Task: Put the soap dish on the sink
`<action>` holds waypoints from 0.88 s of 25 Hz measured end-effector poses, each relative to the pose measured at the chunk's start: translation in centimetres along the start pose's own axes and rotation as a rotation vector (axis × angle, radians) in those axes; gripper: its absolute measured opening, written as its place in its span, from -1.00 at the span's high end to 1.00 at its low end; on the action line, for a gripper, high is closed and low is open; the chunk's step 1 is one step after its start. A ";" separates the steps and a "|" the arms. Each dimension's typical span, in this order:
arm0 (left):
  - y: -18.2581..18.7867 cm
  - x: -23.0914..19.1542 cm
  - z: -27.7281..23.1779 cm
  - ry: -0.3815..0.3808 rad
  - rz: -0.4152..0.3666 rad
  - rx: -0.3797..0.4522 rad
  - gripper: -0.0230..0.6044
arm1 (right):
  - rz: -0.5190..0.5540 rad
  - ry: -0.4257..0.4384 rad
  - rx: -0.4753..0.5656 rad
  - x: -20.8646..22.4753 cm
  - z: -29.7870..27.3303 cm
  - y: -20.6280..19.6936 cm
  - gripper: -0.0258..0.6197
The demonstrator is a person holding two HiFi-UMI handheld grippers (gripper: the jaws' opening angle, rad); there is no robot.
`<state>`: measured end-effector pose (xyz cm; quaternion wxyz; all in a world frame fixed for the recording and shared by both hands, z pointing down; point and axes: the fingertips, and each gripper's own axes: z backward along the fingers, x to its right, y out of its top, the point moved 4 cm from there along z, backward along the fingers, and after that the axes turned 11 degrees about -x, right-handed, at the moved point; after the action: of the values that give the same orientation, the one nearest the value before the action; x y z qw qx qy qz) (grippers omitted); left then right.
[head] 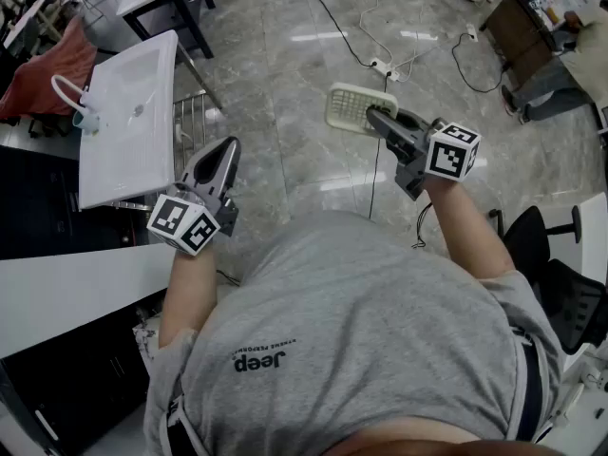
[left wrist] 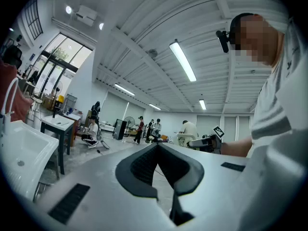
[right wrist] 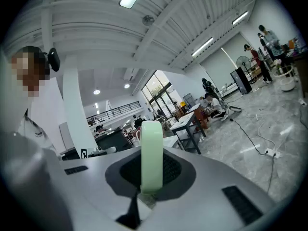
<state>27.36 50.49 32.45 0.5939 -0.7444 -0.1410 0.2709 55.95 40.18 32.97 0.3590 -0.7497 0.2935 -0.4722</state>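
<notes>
Two grippers reach out ahead of the person's grey shirt (head: 361,331). At the left, the left gripper (head: 220,148) has its jaws pressed together at the tips with nothing between them. At the right, the right gripper (head: 375,114) pinches the pale green soap dish (head: 350,105) by one edge, holding it in the air above the grey marbled floor (head: 285,74). Farther left, well apart from the dish, stands the white sink (head: 123,131) with its curved faucet (head: 65,91). Beyond the dish, a power strip (head: 380,65) lies on the floor.
</notes>
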 end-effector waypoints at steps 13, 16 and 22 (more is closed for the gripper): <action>-0.1 -0.3 -1.4 0.005 -0.011 -0.005 0.88 | -0.011 0.025 0.007 1.5 0.0 0.9 0.70; 0.2 -0.1 -2.5 0.016 -0.009 -0.003 0.88 | -0.016 0.040 0.019 2.3 0.5 1.9 0.70; 0.8 1.3 -5.3 0.047 -0.006 0.002 0.88 | 0.055 0.025 0.008 4.6 2.7 2.6 0.70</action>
<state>31.29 46.72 32.16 0.5987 -0.7495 -0.1289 0.2515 59.89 35.85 32.35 0.3712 -0.7339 0.3164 -0.4728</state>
